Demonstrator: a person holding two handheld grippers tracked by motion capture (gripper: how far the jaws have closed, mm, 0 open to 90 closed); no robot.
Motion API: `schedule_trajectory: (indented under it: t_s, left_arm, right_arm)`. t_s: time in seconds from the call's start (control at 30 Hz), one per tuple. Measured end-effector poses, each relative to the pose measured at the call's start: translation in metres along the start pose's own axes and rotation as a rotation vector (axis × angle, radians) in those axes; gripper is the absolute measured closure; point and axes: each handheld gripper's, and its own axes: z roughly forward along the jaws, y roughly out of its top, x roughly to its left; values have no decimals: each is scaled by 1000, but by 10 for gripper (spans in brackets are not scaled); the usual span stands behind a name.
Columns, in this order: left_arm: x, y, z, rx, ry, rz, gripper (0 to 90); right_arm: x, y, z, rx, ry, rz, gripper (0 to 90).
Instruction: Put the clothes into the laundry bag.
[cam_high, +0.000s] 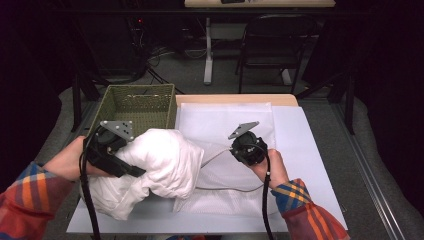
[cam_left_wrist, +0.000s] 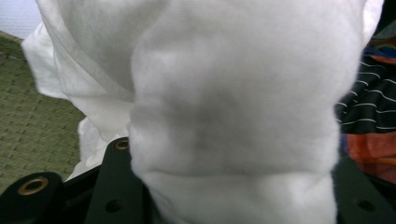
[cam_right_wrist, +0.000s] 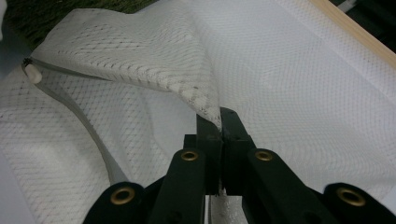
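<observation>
L claw (cam_high: 134, 169) grips white bundle (cam_high: 160, 160); R claw (cam_right_wrist: 219, 122) pinches mesh bag (cam_right_wrist: 289, 79) edge.

plaid sleeves (cam_high: 30, 187); black tongs (cam_right_wrist: 218, 126), brass screws, grey plates.

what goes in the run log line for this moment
left tongs: shut on white garment | right tongs: shut on mesh bag edge, lifted open | green basket: behind garment
</observation>
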Motion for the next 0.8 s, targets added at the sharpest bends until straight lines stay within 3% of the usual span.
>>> schedule_trajectory:
  t_s: [0.07, 0.47, 0.7, 0.8]
  left_arm:
    - [-4, 1, 6, -10, -24, 4, 525]
    - [-21, 9, 27, -32, -71, 42, 523]
    - [-28, 16, 42, -38, -90, 38, 518]
    - [-31, 19, 50, -47, -121, 35, 516]
  right_arm:
    - [0, 0, 0, 1, -1, -1, 886]
    - [0, 2, 0, 1, -4, 15, 887]
    - [0, 4, 0, 0, -6, 19, 887]
    - [1, 6, 3, 1, -5, 18, 886]
